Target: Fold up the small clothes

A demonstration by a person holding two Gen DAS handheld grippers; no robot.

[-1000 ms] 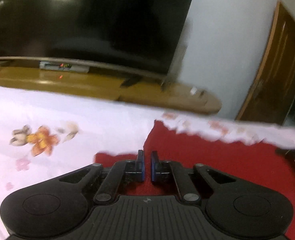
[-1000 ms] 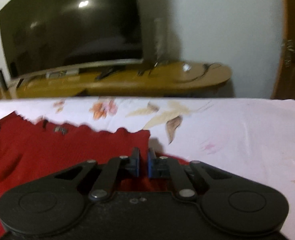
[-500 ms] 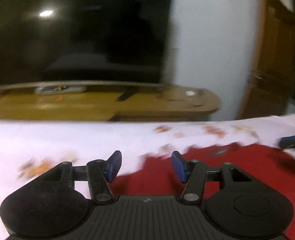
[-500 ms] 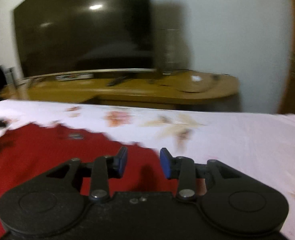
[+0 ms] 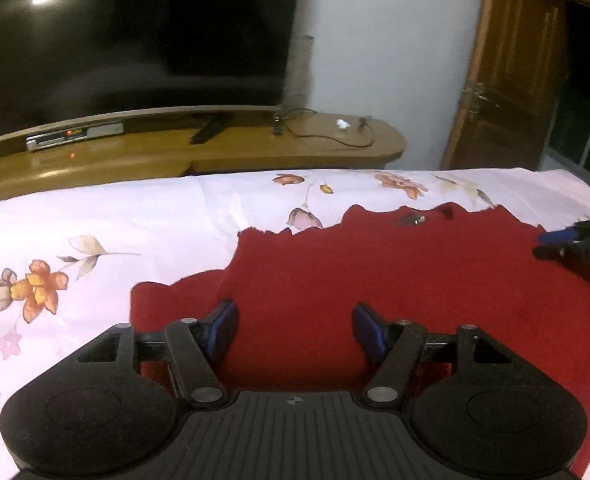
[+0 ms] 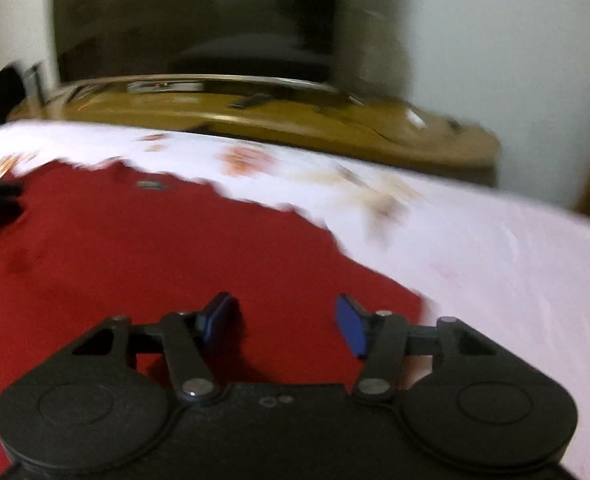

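Observation:
A red garment (image 5: 375, 272) lies flat on a white floral sheet (image 5: 135, 220), with a small neck label (image 5: 411, 219) near its far edge. My left gripper (image 5: 295, 326) hovers over the garment's left part, its jaws opening, blue pads apart and only flat cloth below them. The right gripper's tips (image 5: 567, 240) show at the right edge of the left wrist view. In the blurred right wrist view, my right gripper (image 6: 285, 320) stands over the same garment (image 6: 155, 248) near its right edge, jaws opening, nothing pinched between them.
A large dark television (image 5: 127, 36) stands on a long wooden cabinet (image 5: 255, 148) beyond the bed's far edge. A wooden door (image 5: 511, 64) is at the right. A set-top box (image 5: 75, 134) and cables lie on the cabinet.
Both grippers went from shut to open over the red garment, letting the cloth go. The cloth now lies flat, and both views shifted and rolled slightly.

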